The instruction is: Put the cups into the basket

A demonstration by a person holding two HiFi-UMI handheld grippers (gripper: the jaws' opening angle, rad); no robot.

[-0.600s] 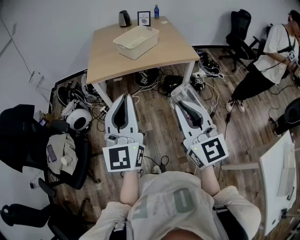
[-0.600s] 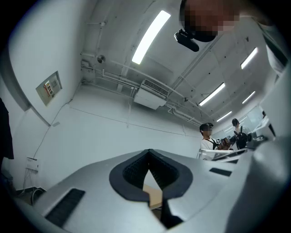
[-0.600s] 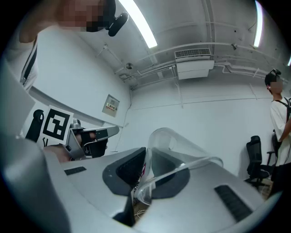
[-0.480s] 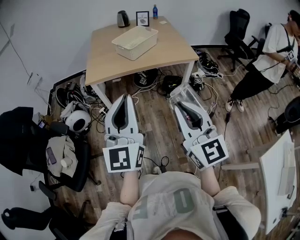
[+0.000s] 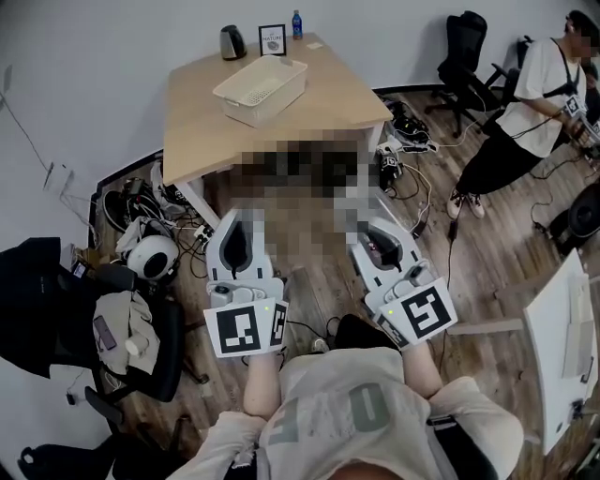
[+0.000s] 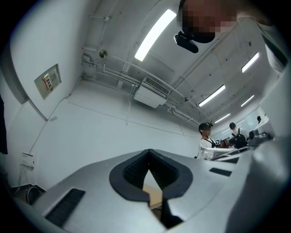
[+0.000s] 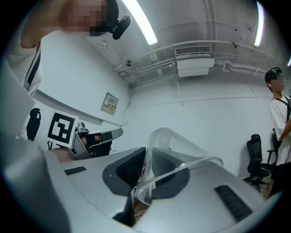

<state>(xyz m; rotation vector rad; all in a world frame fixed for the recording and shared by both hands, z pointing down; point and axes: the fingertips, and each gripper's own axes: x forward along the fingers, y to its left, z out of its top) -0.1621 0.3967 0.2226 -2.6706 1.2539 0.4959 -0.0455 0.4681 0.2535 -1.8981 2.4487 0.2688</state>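
Note:
My right gripper (image 5: 377,231) is shut on a clear plastic cup (image 7: 178,146); in the right gripper view its thin wall is pinched between the dark pads (image 7: 128,169) and its rim flares out to the right. My left gripper (image 5: 237,223) is beside it at the same height, over the wooden floor. Its jaws meet at the tip (image 6: 148,152) with nothing between them. The white slatted basket (image 5: 261,89) stands on the far wooden table (image 5: 197,131), well ahead of both grippers. Inside it I see no cup.
A kettle (image 5: 232,41), a picture frame (image 5: 273,38) and a blue bottle (image 5: 297,22) stand at the table's back edge. Cables and gear lie under it. A cluttered black chair (image 5: 103,323) is at left, a person (image 5: 530,103) and office chairs (image 5: 469,47) at right.
In the head view both grippers sit lower and closer to the body, and the table with the basket has shifted up and left. The right gripper still holds the cup.

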